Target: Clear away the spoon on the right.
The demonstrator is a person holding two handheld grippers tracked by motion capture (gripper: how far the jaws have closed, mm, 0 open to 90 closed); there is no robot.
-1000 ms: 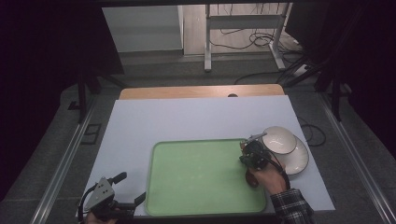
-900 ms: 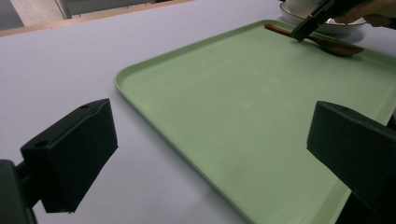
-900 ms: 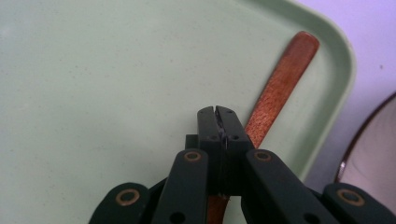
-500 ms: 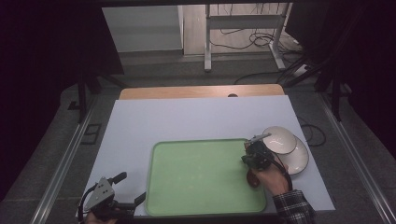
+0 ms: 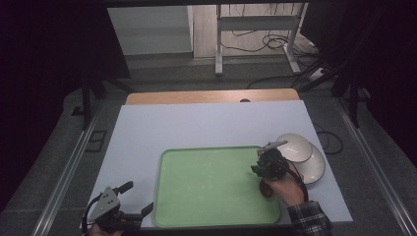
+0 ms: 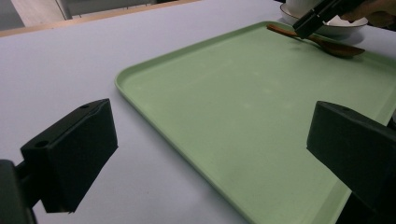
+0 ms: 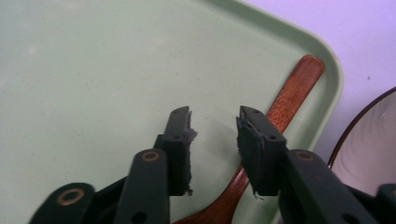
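Black tongs (image 7: 215,135); apparently plaid sleeve (image 5: 310,219).

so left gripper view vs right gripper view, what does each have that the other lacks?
Left gripper view alone: the left gripper with jaws wide apart over the tray edge, the white table, and the right gripper seen from afar. Right gripper view alone: the right gripper's jaws close up, just opened, pads clear of the spoon. Both: green tray, wooden spoon lying in it, bowl beside it.

High view is running dim, with black surroundings crowding the pale counter (image 5: 206,123) and no glare showing. Both gripper views are reading brighter under even, soft light. Near claw parts are blurring softly, casting faint shadows on the green tray (image 7: 93,70).
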